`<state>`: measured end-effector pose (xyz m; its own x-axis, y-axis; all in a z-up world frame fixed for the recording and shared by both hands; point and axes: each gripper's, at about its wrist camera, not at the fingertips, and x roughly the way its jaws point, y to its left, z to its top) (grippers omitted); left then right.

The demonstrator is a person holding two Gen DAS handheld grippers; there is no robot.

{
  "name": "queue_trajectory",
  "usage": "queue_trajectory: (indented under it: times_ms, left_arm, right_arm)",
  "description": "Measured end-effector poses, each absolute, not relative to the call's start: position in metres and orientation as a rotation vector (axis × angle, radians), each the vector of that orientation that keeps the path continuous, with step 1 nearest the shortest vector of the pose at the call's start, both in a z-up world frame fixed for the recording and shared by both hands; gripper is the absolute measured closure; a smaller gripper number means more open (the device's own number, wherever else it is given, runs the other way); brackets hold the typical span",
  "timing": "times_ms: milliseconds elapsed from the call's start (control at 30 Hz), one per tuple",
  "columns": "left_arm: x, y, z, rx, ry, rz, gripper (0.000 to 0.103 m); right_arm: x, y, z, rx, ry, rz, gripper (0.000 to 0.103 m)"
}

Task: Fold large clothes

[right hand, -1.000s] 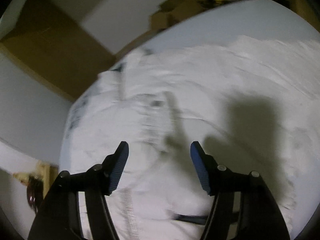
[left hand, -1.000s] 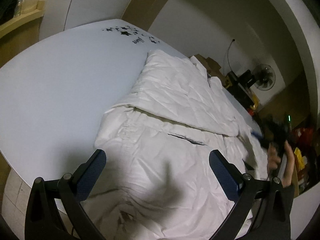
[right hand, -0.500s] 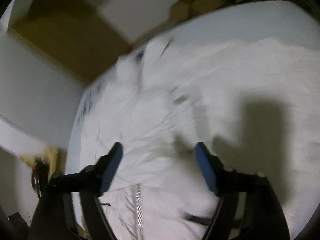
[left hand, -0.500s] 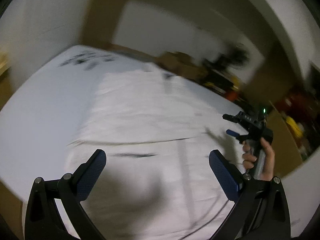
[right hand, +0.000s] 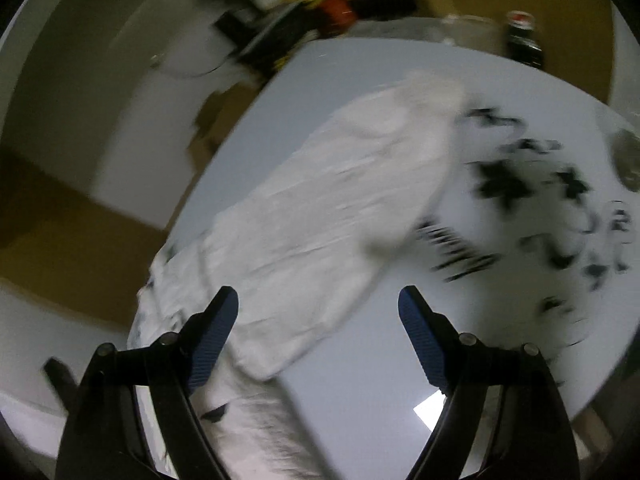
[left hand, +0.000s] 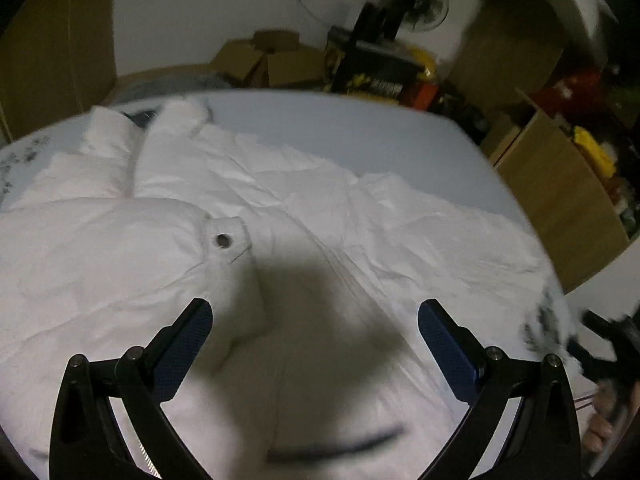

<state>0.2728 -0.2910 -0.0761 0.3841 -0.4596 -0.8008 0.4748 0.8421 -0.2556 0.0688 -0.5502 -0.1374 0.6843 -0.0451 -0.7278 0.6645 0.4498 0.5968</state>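
Jacket (left hand: 248,216) lies spread on the table (left hand: 360,128), one sleeve (right hand: 360,184) stretched out flat. Your left gripper (left hand: 316,344) and right gripper (right hand: 318,332) hang above it with jaws wide, holding nothing, free for your next fold.

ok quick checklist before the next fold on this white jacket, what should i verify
1. Left claw open, nothing between the pads: ok.
2. Right claw open, nothing gripped: ok.
3. White jacket lying spread on the table: ok, though wrinkled.
4. Sleeve lying across the table, free to grab: ok.
5. Snap tab lying flat on top: ok.
6. Jacket hem near the table edge, fully on the table: cannot tell, the views are blurred.
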Motion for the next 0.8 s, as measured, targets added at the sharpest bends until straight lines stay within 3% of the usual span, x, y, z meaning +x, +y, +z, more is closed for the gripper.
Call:
queue_trajectory:
  times_ms: [200,267,367,733,800]
  left_arm:
    - [0.306,-0.315,-0.125,0.034,1.079,-0.560,0.000]
    - [0.310,-0.319,-0.131,0.050,1.067,-0.565,0.000]
    - [0.311,-0.326,-0.140,0.073,1.073,-0.583,0.000]
    - [0.309,-0.339,-0.161,0.173,0.996,-0.544,0.000]
    - [0.309,-0.341,-0.165,0.190,0.975,-0.539,0.000]
  right_arm:
    - [0.055,-0.606,-0.162,1.161,0.668,-0.509,0.022]
    - [0.061,-0.625,-0.172,1.189,0.665,-0.514,0.032]
    - [0.073,-0.642,-0.184,1.208,0.686,-0.531,0.037]
    - [0.115,-0.668,-0.203,1.237,0.648,-0.562,0.040]
    - [0.124,-0.672,-0.204,1.225,0.659,-0.599,0.048]
